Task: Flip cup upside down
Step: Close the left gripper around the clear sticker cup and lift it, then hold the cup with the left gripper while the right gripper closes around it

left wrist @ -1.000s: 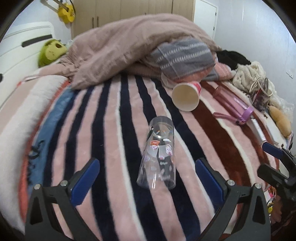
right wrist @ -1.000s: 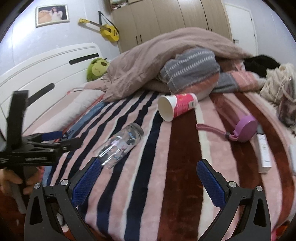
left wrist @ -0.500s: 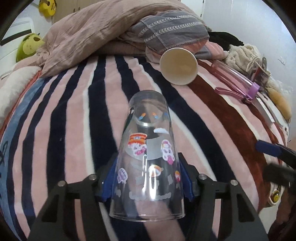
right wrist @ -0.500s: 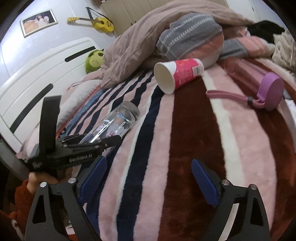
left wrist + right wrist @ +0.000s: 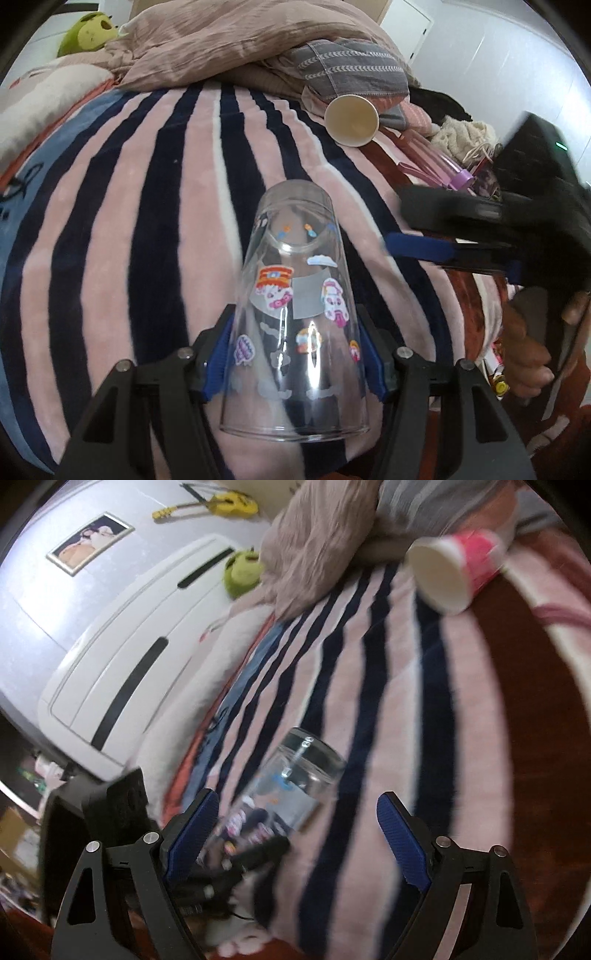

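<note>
Clamping the clear cup (image 5: 295, 314) near its wide rim, the left tool (image 5: 295, 354) has its 2 blue pads pressed against opposite sides of the wall, so the jaws stand closed on the cup with only its width between them. The cup is see-through plastic with small cartoon stickers, its open mouth toward the camera and its closed base pointing away over the striped blanket (image 5: 140, 206) on the bed; whether any part of it touches the blanket cannot be told. In the right wrist view the same cup (image 5: 291, 786) shows blurred, lying low between the blanket stripes, with the left tool (image 5: 236, 853) gripping its near end. The right tool (image 5: 295, 838) has its jaws spread wide apart and holds nothing, its 2 blue fingers (image 5: 402, 838) standing to either side of the cup without touching it. From the left wrist view the right tool (image 5: 421, 247) appears as a blurred dark shape just right of the cup, carried by a hand (image 5: 524, 350). A paper cup (image 5: 351, 120) lies on its side farther up the bed, mouth toward the camera, against the heaped duvet (image 5: 229, 40).
</note>
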